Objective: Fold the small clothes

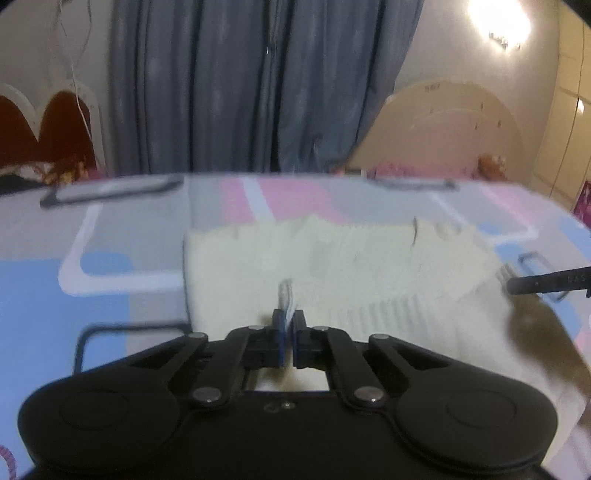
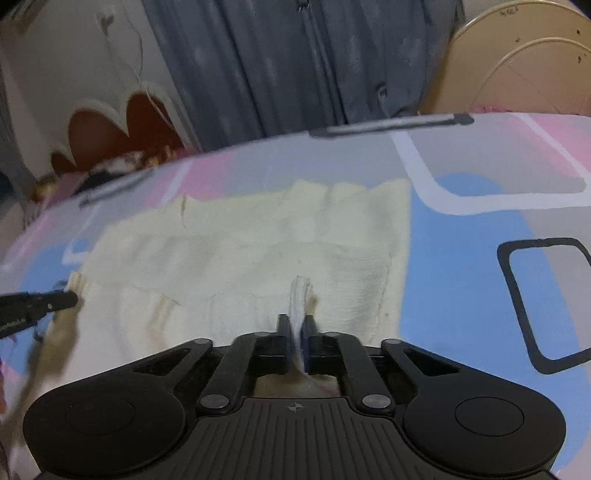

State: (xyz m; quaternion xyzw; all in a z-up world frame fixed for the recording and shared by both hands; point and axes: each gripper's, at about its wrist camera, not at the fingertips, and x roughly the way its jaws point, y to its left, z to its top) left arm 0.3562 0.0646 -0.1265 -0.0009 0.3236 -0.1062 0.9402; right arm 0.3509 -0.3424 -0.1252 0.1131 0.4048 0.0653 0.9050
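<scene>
A cream garment (image 1: 332, 266) lies flat on the patterned desk (image 1: 110, 236). The left claw (image 1: 289, 295) and right claw (image 2: 300, 295) are each pinched together over its near edge.

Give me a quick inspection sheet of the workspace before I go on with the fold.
Surface: patterned sheet in pink, blue and grey, flat.
Job's things: cream garment spread on the sheet, far part already doubled over.
Clutter: nothing seen on the sheet.
Grippers: left gripper shut, right gripper shut, both over the garment's near edge; whether they pinch fabric is unclear.
Cables: thin cord hanging down the wall.
Surroundings: grey curtain, cream headboard, lamp lit.
</scene>
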